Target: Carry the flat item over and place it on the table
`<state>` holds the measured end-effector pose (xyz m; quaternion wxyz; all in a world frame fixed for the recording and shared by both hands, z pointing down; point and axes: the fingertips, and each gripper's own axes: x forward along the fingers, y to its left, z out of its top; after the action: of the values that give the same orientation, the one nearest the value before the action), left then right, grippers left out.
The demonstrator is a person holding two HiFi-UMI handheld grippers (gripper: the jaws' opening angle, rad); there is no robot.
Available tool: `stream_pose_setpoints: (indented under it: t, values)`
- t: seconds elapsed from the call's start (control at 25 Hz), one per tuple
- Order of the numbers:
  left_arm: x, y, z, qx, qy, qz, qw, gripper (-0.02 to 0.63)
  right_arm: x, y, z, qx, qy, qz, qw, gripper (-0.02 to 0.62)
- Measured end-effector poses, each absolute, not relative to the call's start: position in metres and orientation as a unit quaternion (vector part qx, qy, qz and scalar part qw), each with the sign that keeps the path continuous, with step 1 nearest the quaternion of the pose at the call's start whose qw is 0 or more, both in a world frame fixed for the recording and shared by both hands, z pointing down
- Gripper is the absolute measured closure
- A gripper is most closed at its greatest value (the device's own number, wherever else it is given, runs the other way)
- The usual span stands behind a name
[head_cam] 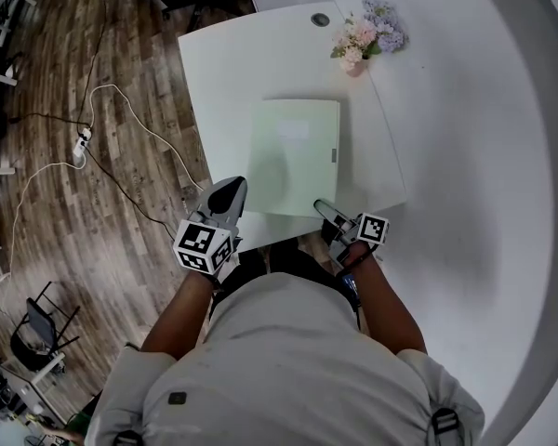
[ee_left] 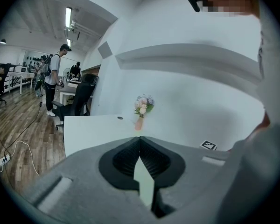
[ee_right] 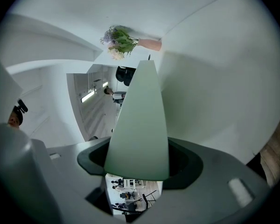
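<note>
The flat item (head_cam: 293, 156) is a pale green folder that hovers low over the white table (head_cam: 228, 63), and I hold it by its near edge with both grippers. My left gripper (head_cam: 231, 193) is at the near left corner. In the left gripper view the jaws (ee_left: 140, 141) are pinched on a thin green edge of the flat item (ee_left: 143, 183). My right gripper (head_cam: 324, 208) is at the near right corner. In the right gripper view the flat item (ee_right: 140, 115) fills the wide gap between the jaws (ee_right: 139, 164), which clamp its thicker side.
A small vase of flowers (head_cam: 366, 35) stands at the table's far right corner, beside a round cable hole (head_cam: 320, 19). A curved white wall (head_cam: 484, 156) lies to the right. Cables and a power strip (head_cam: 79, 147) lie on the wooden floor at left. People (ee_left: 51, 80) stand far off.
</note>
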<state>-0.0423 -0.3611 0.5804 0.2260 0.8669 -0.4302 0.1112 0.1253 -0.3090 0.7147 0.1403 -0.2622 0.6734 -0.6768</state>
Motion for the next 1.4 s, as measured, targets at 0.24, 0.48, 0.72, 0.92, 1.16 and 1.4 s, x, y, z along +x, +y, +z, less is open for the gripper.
stream_pose_setpoints:
  t: [0.24,0.48,0.72,0.92,1.16,1.4]
  values:
    - [-0.039,-0.364,0.593,0.864,-0.428,0.118,0.238,0.606,0.119,-0.308,0.733,-0.269,0.694,-0.66,0.103,0.287]
    - [-0.038,-0.369,0.596,0.864,-0.423,0.122,0.245,0.606,0.115,-0.303,0.752,-0.285,0.702,-0.651,0.036,0.29]
    - [-0.043,-0.373,0.605,0.862,-0.422,0.124,0.25,0.606,0.116,-0.306,0.773,-0.302,0.705,-0.642,-0.007,0.262]
    - [-0.044,-0.373,0.607,0.864,-0.419,0.126,0.25,0.606,0.122,-0.307,0.787,-0.328,0.705,-0.626,-0.059,0.223]
    - [-0.046,-0.373,0.61,0.864,-0.417,0.125,0.253,0.606,0.135,-0.306,0.804,-0.365,0.699,-0.602,-0.124,0.19]
    - [-0.049,-0.367,0.612,0.864,-0.416,0.127,0.254,0.606,0.144,-0.303,0.815,-0.395,0.703,-0.562,-0.185,0.238]
